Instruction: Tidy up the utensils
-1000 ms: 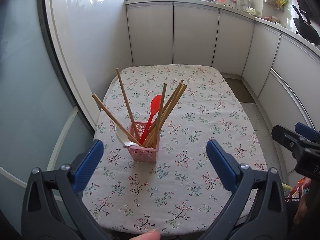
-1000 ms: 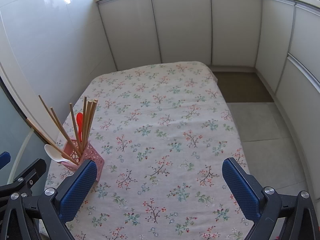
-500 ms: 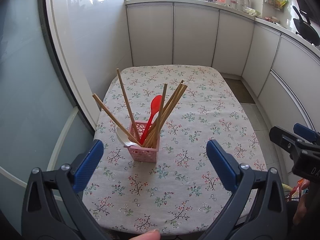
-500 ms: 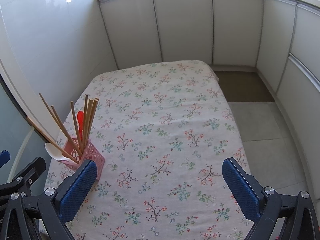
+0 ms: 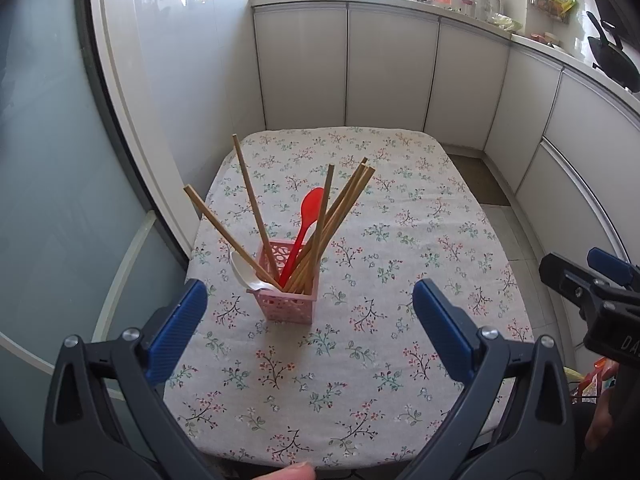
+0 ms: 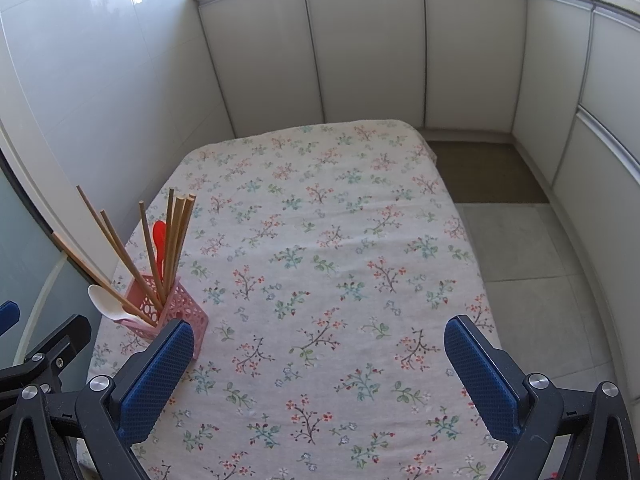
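A pink perforated holder stands upright on the floral tablecloth near its left edge. It holds several wooden chopsticks, a red spoon and a white spoon. My left gripper is open and empty, a little in front of and above the holder. My right gripper is open and empty over the table's near part, with the holder just beyond its left finger. The right gripper also shows in the left wrist view, at the right edge.
White cabinets curve around the far and right sides. A glass door stands close to the table's left edge. Tiled floor lies to the right of the table.
Almost nothing. The right gripper has drifted slightly; the holder and utensils have not moved.
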`<state>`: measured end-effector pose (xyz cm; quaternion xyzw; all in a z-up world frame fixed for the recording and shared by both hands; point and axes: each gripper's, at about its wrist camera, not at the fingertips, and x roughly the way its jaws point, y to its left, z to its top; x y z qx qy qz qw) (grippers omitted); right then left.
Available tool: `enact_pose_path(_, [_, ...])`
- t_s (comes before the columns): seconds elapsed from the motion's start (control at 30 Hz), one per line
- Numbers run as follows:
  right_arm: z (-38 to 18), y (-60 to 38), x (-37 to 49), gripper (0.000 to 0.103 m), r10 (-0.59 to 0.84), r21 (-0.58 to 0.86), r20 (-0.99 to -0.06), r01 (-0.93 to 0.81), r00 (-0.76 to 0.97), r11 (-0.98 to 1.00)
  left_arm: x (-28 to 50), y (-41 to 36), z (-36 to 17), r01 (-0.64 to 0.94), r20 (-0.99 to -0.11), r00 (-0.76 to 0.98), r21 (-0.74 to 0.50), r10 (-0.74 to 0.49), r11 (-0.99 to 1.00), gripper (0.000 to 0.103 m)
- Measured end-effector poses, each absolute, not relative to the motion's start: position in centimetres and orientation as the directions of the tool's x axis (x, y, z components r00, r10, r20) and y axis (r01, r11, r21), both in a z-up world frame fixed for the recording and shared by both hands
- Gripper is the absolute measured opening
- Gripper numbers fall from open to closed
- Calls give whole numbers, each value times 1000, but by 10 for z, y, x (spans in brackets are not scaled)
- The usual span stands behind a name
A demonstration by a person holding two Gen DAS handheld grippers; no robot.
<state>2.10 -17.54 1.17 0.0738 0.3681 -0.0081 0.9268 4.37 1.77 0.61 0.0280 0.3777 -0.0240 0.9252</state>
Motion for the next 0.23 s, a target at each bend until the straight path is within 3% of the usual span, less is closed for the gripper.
enact_pose_path(0.23, [10,-177,22,103,39,131,-685,70,727,989,44,17,6,63,-700,714,38,-19,997,102])
